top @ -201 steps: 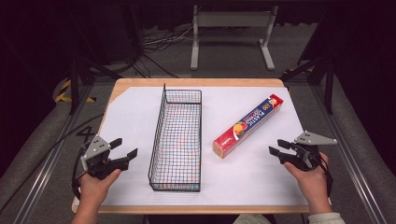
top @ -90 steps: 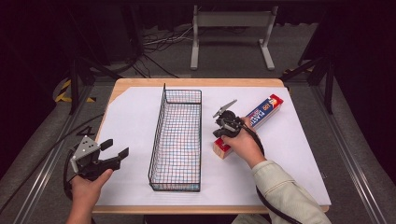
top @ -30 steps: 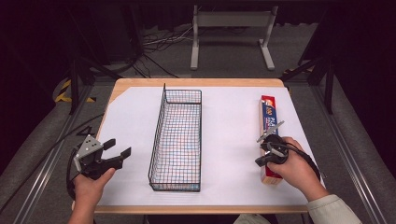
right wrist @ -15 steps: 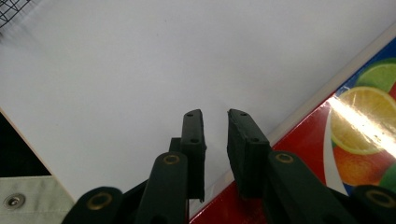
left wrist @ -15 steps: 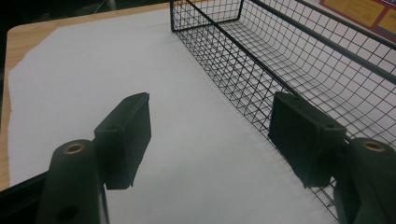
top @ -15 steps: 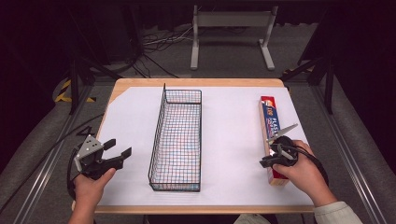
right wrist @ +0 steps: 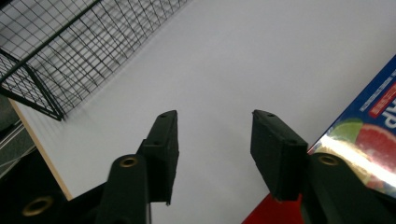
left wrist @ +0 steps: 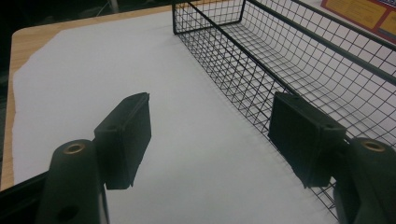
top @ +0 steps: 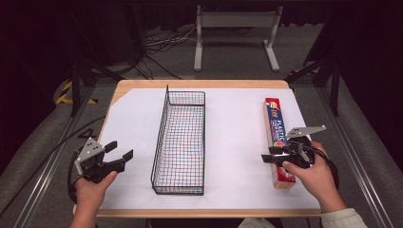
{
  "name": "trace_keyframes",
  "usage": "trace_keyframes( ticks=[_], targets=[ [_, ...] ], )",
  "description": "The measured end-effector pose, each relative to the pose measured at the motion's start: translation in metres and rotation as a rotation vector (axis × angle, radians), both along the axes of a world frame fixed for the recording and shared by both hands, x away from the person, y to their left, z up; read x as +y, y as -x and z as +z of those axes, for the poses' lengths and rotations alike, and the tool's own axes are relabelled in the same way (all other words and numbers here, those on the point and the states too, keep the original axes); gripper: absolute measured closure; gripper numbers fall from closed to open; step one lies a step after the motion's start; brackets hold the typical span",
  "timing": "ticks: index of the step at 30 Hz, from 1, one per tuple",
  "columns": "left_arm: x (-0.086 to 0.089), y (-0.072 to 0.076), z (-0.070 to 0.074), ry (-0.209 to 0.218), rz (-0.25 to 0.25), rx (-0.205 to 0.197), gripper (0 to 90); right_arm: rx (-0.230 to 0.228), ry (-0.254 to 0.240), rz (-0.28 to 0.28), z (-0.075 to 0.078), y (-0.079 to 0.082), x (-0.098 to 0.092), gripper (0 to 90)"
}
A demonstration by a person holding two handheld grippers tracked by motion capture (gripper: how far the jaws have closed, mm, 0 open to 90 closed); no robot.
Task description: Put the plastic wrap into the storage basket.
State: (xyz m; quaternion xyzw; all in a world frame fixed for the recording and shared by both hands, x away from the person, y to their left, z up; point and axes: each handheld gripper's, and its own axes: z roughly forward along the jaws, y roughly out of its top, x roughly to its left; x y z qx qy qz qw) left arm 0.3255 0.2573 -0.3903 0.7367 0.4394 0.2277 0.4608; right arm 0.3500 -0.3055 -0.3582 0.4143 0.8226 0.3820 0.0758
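The plastic wrap box is lying flat near the right edge of the counter, its long side running parallel to that edge, well apart from the wire basket. A wide strip of bare white paper is lying open between them. The right gripper is hovering just beside the near end of the box; its fingers have just been opening and are standing spread with nothing between them (the box is showing at their right). The left gripper is resting near the counter's left front corner, fingers spread and holding nothing. The basket is standing empty. Dark floor is surrounding the counter.
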Motion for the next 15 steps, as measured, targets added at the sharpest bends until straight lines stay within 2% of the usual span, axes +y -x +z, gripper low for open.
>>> trace_keyframes(
  ticks=[4, 5, 7, 8, 9, 11, 15],
  targets=[
    [0.000, 0.001, 0.000, -0.001, 0.007, -0.007, 30.2, -0.061, -0.027, -0.022, 0.004, 0.001, -0.004, 50.0],
    [0.001, 0.001, 0.000, 0.002, 0.012, -0.013, 30.2, -0.054, -0.037, -0.026, 0.005, 0.001, -0.004, 50.7],
    [0.003, 0.003, 0.001, 0.008, 0.029, -0.028, 30.2, -0.073, -0.061, -0.032, 0.005, 0.001, -0.006, 50.1],
    [0.003, 0.003, 0.001, 0.008, 0.029, -0.028, 30.2, -0.101, -0.086, -0.058, 0.007, 0.002, -0.009, 50.4],
    [0.005, 0.003, 0.002, 0.010, 0.045, -0.044, 30.2, -0.111, -0.101, -0.070, 0.008, 0.002, -0.010, 50.6],
    [0.006, 0.004, 0.001, 0.012, 0.054, -0.052, 30.3, -0.119, -0.113, -0.083, 0.008, 0.002, -0.011, 50.2],
    [0.011, 0.005, -0.002, 0.028, 0.086, -0.076, 30.3, -0.139, -0.143, -0.171, 0.013, 0.002, -0.015, 44.9]
  ],
)
